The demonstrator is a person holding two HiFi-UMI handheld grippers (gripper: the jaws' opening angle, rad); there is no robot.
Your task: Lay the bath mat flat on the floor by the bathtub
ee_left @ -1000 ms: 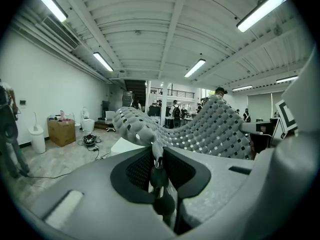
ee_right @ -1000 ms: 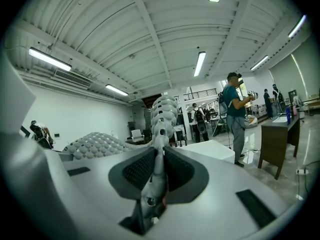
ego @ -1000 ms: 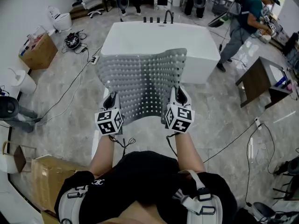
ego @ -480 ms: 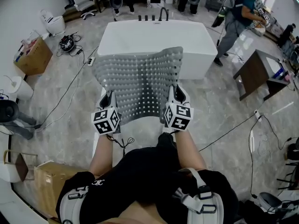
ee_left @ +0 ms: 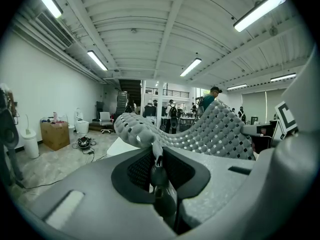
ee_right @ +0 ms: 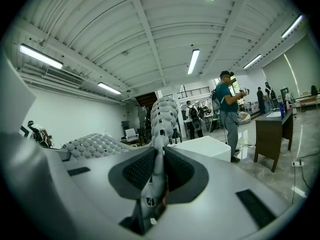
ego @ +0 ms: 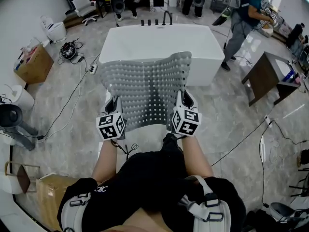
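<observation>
Bath mat (ego: 145, 83), grey and dotted with rows of small holes, is held up in the air in front of the person, stretched between the two hands by its near edge. It hangs above the pale, marble-patterned floor (ego: 67, 129). In the head view its far edge rises and overlaps the near rim of the white bathtub (ego: 161, 40); whether it touches the tub cannot be told.

The left tongs (ego: 114, 104) have the near left corner. In the left gripper view their jaws are closing on a thin fold of the bath mat's edge, with the pads pressing it from both sides. The right tongs (ego: 184, 99) are clamped on the near right corner. In the right gripper view the edge stands upright between the pads and rises beyond them as a bumpy column. The rest of the sheet sags and bulges between the two grips.

Past the tub's right end a person in a teal top (ego: 244, 16) stands near a dark table (ego: 264, 83). On the left side of the room sit a cardboard box (ego: 29, 62) and a white toilet (ego: 52, 30), and black cables (ego: 72, 95) trail across the floor.
</observation>
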